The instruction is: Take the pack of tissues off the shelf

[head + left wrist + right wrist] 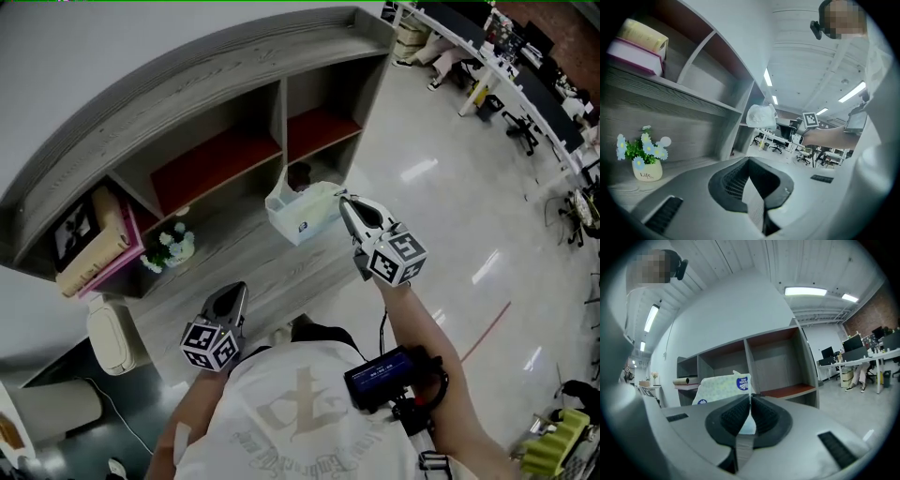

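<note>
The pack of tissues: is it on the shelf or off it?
Off. The right gripper is shut on the pack of tissues and holds it in the air in front of the shelf.

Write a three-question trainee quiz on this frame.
1. True or false: the right gripper is shut on the pack of tissues.
2. What stands on the shelf below the books? A) mug B) flower pot C) bottle
3. Fill in: the left gripper has its jaws ___, with nothing between them.
Key: 1 true; 2 B; 3 together.
</note>
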Available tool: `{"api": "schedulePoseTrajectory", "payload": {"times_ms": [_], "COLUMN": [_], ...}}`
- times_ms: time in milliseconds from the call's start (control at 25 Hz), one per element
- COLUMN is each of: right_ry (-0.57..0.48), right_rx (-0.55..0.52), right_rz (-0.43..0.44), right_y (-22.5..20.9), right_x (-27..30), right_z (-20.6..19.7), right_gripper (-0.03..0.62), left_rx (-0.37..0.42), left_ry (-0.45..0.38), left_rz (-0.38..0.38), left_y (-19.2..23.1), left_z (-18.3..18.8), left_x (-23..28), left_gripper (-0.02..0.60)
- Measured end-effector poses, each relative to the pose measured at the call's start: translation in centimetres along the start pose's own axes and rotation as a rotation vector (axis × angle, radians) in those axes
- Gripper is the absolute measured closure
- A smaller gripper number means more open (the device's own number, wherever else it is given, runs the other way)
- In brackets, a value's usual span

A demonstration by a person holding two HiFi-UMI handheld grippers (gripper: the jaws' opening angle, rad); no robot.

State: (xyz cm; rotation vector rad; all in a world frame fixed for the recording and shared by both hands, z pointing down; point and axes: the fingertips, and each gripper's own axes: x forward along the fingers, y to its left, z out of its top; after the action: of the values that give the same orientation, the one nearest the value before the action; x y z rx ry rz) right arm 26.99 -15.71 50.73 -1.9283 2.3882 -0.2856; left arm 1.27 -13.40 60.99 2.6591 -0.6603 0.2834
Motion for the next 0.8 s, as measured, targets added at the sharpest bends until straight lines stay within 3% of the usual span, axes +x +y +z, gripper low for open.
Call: {"api": "schedulePoseTrajectory", "payload": {"times_ms": [800], "right_ry": [0.05], "right_rx": [0.087], "right_rz": [-0.067], "right_y": [-1.1], "right_x": [-5.0], "right_z": [-5.2], "right_gripper": [0.582], "left_rx": [0.021], "left_ry": [0.019], "left_rz": [-0.042], "left_y": [-1.8], "left_z": [0.2], "left_x": [1.5], "left_gripper": [0.578]}}
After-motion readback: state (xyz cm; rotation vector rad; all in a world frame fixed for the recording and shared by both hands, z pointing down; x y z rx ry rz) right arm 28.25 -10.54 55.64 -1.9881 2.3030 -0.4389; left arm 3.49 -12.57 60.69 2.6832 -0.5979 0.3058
